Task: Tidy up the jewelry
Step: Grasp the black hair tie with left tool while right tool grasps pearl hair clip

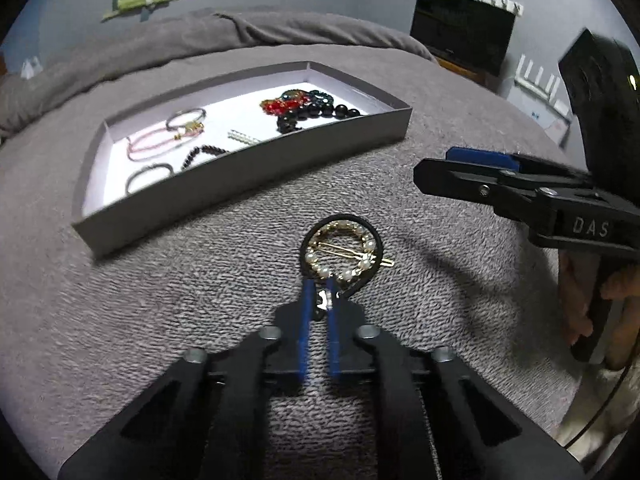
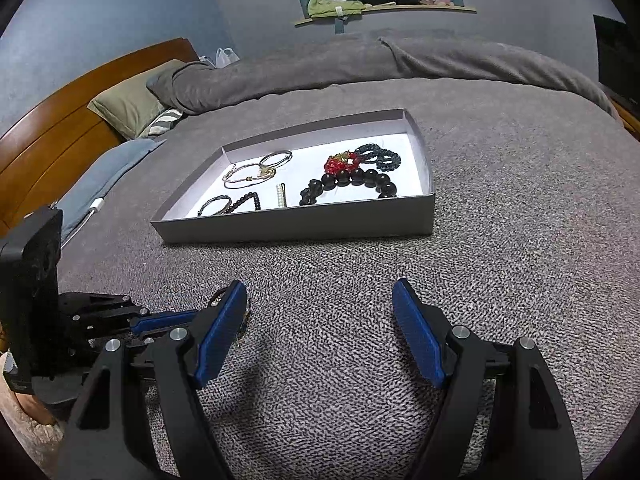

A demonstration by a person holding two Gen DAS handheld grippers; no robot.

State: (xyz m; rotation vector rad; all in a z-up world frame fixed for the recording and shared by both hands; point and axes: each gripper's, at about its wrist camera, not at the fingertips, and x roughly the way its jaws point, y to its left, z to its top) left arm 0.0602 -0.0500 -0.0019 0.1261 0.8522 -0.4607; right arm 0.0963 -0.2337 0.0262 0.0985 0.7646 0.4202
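My left gripper is shut on the near end of a black hair tie that lies in a loop on the grey bedspread. A round gold pearl hair clip lies inside the loop. A grey cardboard tray stands beyond, also in the right wrist view. It holds several bracelets, a small pearl clip, a red bead piece and black bead strings. My right gripper is open and empty above the bedspread, to the right of the left gripper.
The grey blanket is bunched along the far side of the bed. A pillow and a wooden headboard are at far left. A dark screen stands at far right. A wall shelf holds clothes.
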